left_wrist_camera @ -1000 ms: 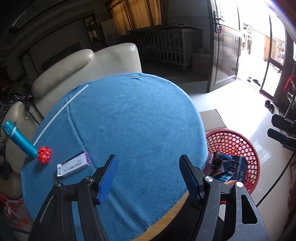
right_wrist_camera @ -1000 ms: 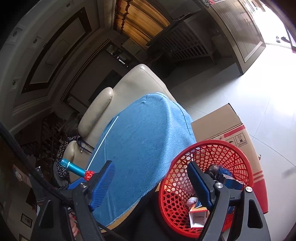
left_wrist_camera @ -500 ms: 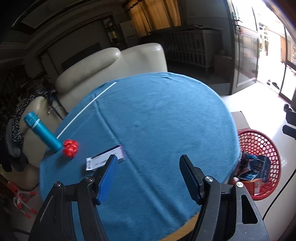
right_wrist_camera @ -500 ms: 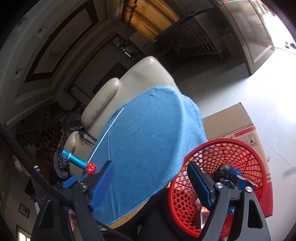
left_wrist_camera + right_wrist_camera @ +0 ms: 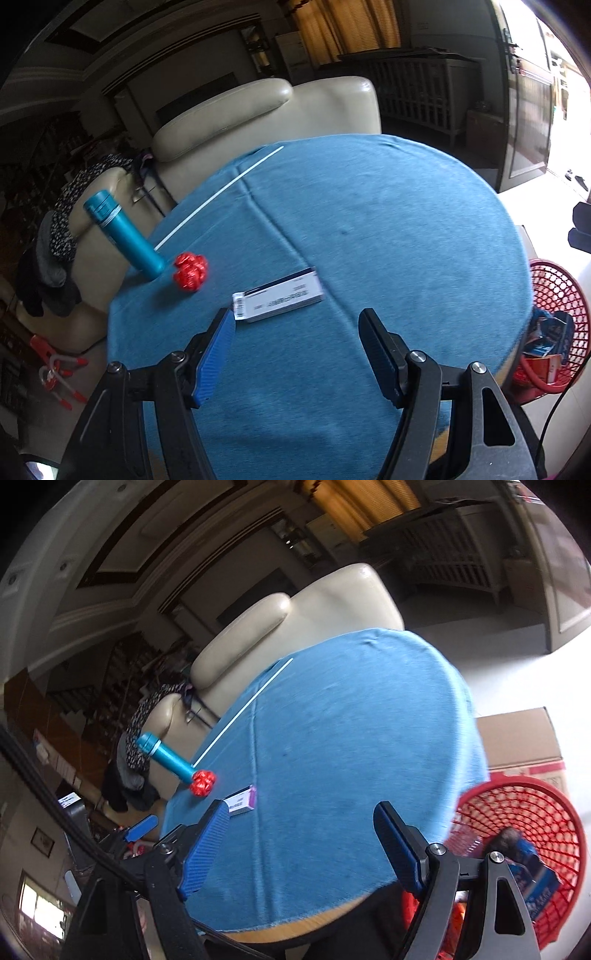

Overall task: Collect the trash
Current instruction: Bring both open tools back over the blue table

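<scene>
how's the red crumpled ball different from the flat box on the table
The red crumpled ball is small, lumpy and shiny; the flat box is longer, white with a dark edge and printed. The ball sits beside the teal bottle; the box lies nearer the left claw. Both rest on the blue cloth.

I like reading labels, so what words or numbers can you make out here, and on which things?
None can be read.
Small white box: barcode and print, too blurred.
Cardboard carton: red markings, too small.
Blue packet in the red basket: white print, illegible.
</scene>
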A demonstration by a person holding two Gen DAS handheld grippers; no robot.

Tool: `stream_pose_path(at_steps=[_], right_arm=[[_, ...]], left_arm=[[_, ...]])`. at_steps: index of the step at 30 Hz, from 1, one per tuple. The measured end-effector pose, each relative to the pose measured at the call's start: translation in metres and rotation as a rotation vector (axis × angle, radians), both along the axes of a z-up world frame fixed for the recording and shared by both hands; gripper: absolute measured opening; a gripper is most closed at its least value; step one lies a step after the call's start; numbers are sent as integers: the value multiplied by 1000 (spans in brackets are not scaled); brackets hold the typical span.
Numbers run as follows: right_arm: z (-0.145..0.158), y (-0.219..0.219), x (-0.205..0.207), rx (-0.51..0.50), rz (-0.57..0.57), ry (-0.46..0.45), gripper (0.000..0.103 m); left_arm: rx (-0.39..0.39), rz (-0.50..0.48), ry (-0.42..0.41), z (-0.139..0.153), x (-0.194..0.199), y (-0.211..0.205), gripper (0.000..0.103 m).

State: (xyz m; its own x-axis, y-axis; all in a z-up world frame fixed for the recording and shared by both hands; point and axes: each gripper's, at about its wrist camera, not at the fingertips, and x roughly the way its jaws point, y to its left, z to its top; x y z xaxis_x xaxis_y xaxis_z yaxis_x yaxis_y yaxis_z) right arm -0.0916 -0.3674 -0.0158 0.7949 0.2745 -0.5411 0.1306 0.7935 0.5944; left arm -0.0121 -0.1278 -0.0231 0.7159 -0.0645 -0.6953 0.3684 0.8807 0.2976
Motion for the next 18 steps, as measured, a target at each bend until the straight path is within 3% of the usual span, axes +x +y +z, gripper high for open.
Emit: stream_pose_path(at_steps=[8, 18], right_arm=[[-5, 39, 45, -25, 93, 33, 83], [-20, 91, 102, -95, 248, 81, 83]], left_arm=[[10, 79, 22, -12, 24, 37, 70], [-29, 298, 114, -36, 72, 135, 70]])
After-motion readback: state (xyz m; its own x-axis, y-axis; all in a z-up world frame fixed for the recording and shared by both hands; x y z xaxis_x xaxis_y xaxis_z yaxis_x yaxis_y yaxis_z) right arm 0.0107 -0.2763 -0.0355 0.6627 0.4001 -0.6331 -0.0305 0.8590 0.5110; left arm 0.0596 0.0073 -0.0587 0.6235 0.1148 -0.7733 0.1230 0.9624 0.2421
